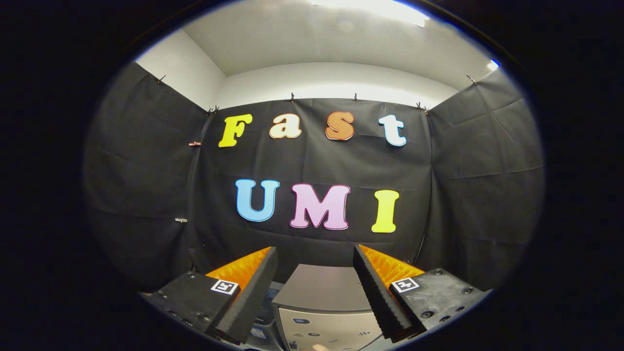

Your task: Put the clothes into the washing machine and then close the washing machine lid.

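My gripper [316, 253] is spread wide with nothing between its fingers, touching nothing; the washing machine [322, 304] sits just ahead and below, its grey lid [321, 287] lying flat

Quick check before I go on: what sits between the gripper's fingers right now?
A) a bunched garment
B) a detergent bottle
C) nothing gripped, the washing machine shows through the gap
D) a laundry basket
C: the gripper is open, its fingers spread apart, and the washing machine stands beyond them in the gap.
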`<state>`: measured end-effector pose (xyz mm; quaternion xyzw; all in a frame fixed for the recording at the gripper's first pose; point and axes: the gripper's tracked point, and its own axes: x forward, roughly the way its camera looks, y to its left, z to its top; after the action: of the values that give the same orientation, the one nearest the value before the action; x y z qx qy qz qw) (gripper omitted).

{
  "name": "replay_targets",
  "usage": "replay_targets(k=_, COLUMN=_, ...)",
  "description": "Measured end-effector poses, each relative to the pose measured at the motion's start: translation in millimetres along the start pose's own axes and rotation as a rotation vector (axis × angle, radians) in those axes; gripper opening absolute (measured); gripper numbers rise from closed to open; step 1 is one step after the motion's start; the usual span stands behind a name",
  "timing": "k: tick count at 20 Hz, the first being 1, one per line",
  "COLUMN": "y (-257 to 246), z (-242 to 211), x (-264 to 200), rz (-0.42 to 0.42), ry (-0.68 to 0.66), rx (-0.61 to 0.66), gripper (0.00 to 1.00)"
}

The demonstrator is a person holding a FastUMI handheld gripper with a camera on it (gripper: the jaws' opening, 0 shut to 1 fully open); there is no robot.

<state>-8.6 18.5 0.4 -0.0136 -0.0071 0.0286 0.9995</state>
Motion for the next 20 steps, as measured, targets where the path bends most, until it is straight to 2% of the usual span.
replay_targets(k=20, y=-21.0, z=-0.1, x=-4.0, rz=-0.021, ry=-0.007, rx=-0.009, gripper=0.96)
